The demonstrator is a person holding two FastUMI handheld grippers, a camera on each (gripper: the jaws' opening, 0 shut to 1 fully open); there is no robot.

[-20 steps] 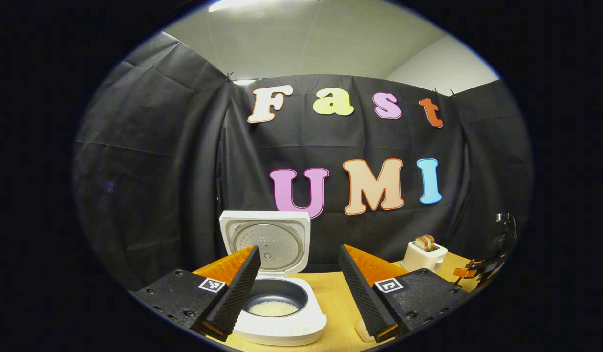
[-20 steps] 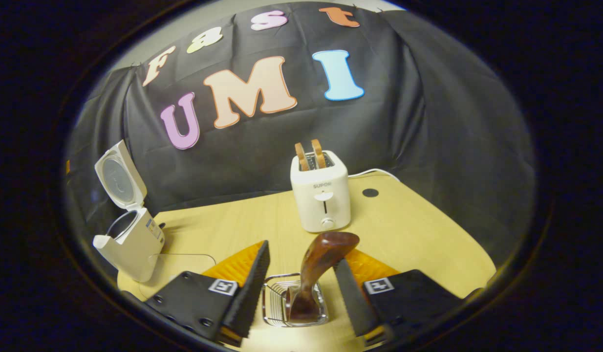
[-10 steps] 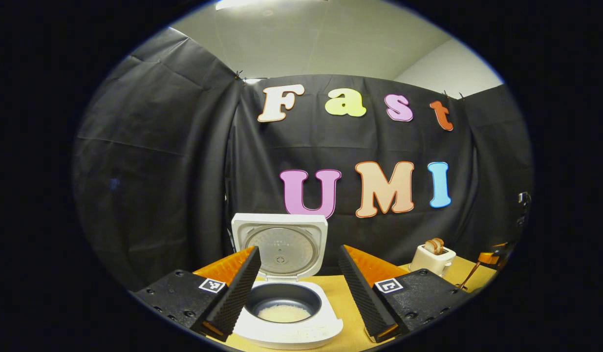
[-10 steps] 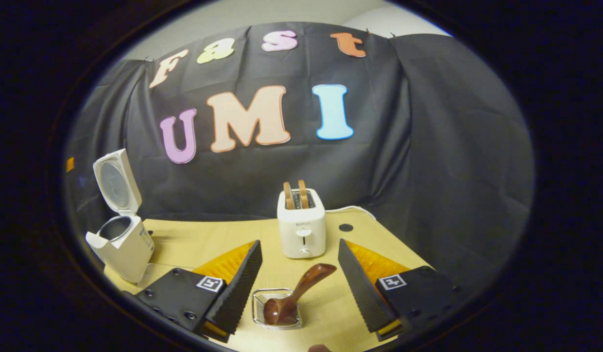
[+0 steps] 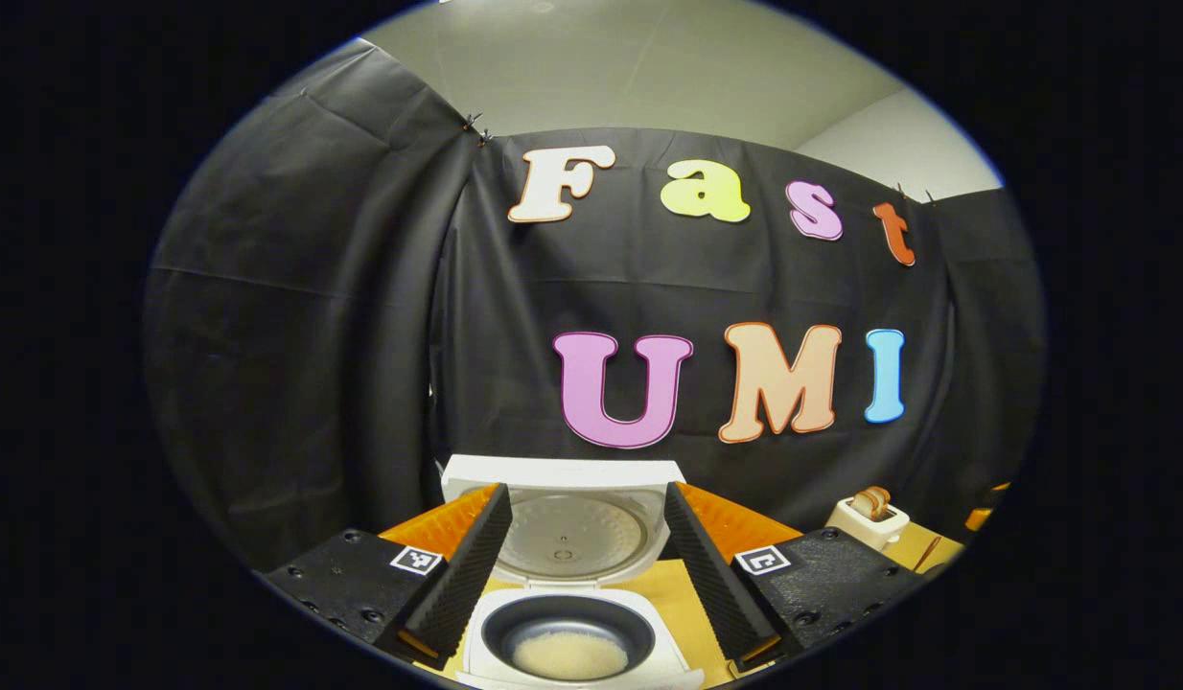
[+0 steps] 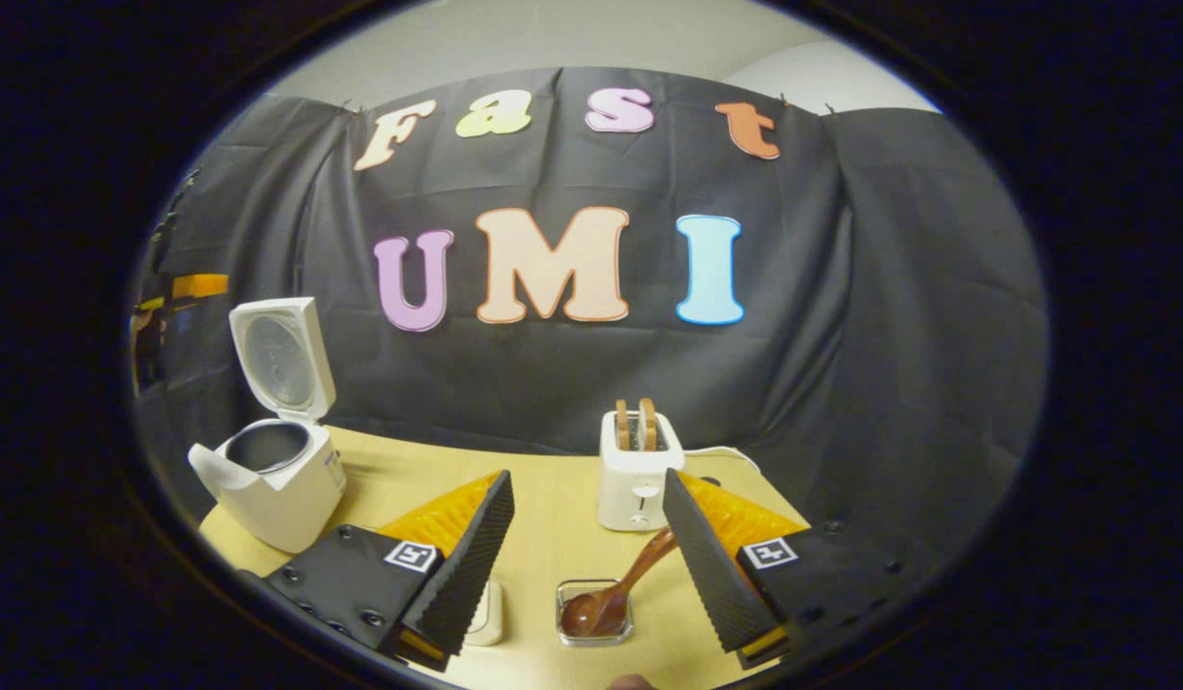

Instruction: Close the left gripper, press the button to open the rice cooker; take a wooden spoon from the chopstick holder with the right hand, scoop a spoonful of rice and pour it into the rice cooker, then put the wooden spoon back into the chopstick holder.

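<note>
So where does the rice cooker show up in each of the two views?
Left gripper view: the rice cooker sits bottom centre, lid up, between that gripper's open jaws, rice visible in the pot.
Right gripper view: the rice cooker stands at the left on the table, lid up.
Shared landmark: the toaster, far right in the left gripper view, centre in the right gripper view.
</note>
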